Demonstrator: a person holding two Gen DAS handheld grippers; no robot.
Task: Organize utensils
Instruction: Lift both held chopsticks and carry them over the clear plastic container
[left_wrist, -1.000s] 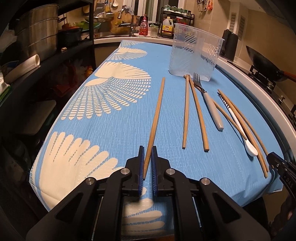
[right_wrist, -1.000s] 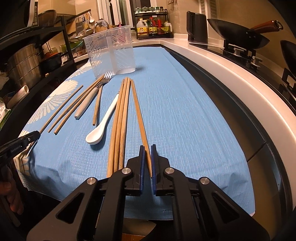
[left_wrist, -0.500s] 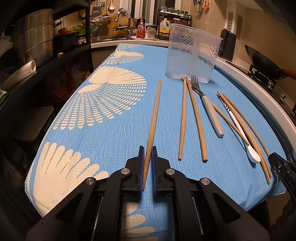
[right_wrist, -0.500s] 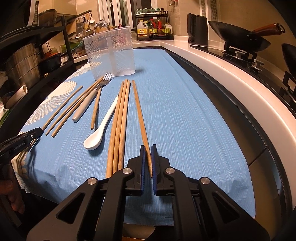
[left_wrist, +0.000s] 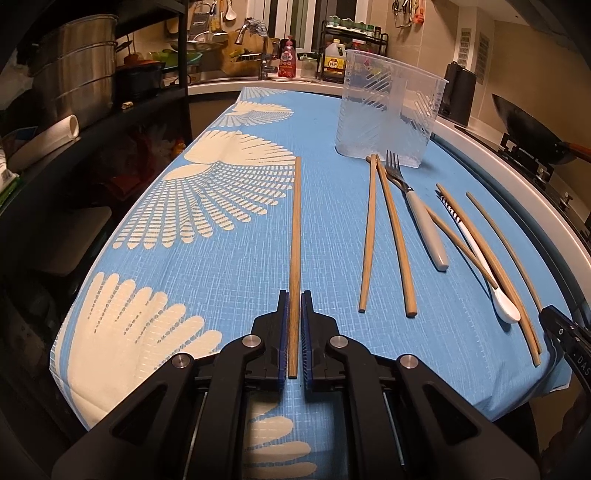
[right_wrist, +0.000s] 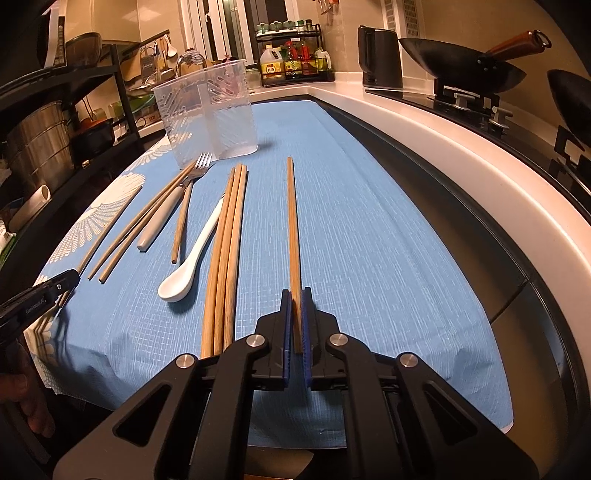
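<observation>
My left gripper (left_wrist: 294, 295) is shut on the near end of a wooden chopstick (left_wrist: 295, 229) that points straight ahead over the blue cloth. My right gripper (right_wrist: 295, 293) is shut on another wooden chopstick (right_wrist: 292, 221), also pointing ahead. Between them lie several more chopsticks (left_wrist: 384, 232) (right_wrist: 227, 251), a fork with a grey handle (left_wrist: 417, 206) (right_wrist: 162, 214) and a white spoon (left_wrist: 495, 284) (right_wrist: 188, 266). A clear plastic divided holder (left_wrist: 388, 110) (right_wrist: 208, 114) stands upright at the far end.
The blue tablecloth with white fan prints (left_wrist: 207, 192) covers the table. A black shelf with steel pots (left_wrist: 74, 92) stands to the left. A white counter edge (right_wrist: 443, 147) with woks (right_wrist: 461, 62) and a kettle (right_wrist: 380, 55) runs along the right.
Both held chopsticks have swung from a slant to point straight ahead, and both grippers have moved slightly forward. The other utensils have not moved.
</observation>
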